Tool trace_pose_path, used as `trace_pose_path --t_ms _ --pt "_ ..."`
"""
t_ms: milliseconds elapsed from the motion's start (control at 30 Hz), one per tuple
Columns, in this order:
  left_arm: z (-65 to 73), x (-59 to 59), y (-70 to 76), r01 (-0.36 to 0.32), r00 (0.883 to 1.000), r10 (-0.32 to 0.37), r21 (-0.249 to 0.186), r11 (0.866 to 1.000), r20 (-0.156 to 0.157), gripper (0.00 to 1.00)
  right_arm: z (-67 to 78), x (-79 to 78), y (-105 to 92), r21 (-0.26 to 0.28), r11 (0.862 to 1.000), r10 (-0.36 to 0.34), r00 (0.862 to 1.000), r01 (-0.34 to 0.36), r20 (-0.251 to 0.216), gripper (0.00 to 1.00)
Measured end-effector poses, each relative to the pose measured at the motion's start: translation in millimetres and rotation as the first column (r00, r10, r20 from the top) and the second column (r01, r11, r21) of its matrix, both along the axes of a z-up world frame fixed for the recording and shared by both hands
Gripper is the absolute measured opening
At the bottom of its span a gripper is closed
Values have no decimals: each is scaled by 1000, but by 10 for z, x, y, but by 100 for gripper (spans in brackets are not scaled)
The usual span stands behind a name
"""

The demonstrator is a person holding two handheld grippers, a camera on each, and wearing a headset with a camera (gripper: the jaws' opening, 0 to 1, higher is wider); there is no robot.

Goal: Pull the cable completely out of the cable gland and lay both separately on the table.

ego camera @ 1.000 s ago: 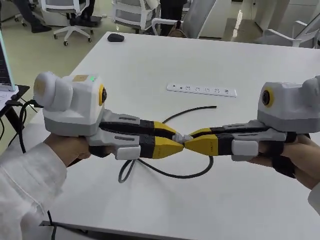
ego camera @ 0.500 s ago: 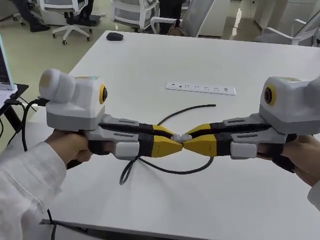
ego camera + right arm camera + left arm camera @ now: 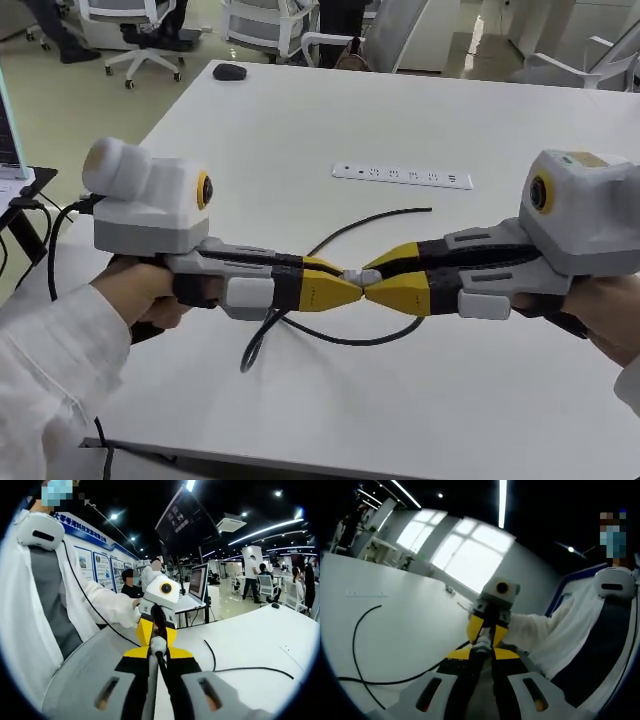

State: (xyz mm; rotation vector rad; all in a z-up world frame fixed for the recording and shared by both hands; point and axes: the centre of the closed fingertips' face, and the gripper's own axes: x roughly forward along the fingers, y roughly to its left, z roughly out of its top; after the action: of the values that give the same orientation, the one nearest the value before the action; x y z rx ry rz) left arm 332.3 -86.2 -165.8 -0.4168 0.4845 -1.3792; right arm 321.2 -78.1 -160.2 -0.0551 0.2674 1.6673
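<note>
Sitting at the centre of the head view, the light grey cable gland (image 3: 357, 275) is pinched between two yellow-tipped grippers that meet nose to nose above the white table (image 3: 300, 130). The left gripper (image 3: 348, 283) comes in from the left of the frame with its jaws drawn tight around the gland. The right gripper (image 3: 374, 282) comes in from the right with its jaws nearly together. In the right gripper view the black cable (image 3: 350, 343) runs between those jaws up into the gland.

The rest of the cable lies on the table. It sags in a loop below the grippers, one stretch trails to the lower left, and another arcs up towards the centre right and ends just below a white power strip (image 3: 401, 176).

Both grippers lie almost level, tilted slightly down towards each other. The left hand (image 3: 140, 295), in a white sleeve (image 3: 50, 370), wraps the left handle. The right hand (image 3: 610, 320) grips the other at the right edge.

A small yellowish label (image 3: 585, 158) on top of the right gripper is too small to read. Wall posters (image 3: 102, 560) at the upper left of the right gripper view carry blue headings, also unreadable. A dark mouse (image 3: 230, 72) lies near the table's far edge.
</note>
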Motion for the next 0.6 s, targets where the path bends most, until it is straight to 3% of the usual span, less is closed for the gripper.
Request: trace_pose_path --t_ms 167,467,533,600 --pt "-14 -14 -4 5 1000 -5 2 1000 -13 15 -18 -13 -4 -8 1000 9 999 -8 43 10" --pt "1 -4 8 2 1000 -2 7 1000 4 15 -16 -9 8 -4 1000 13 993 -13 120 11" --pt "10 12 19 -4 1000 4 2 1000 1 15 -10 -13 15 8 1000 14 987 -15 162 11" --pt "19 16 25 -5 1000 5 0 1000 11 15 -3 -9 16 8 1000 11 987 -13 160 11"
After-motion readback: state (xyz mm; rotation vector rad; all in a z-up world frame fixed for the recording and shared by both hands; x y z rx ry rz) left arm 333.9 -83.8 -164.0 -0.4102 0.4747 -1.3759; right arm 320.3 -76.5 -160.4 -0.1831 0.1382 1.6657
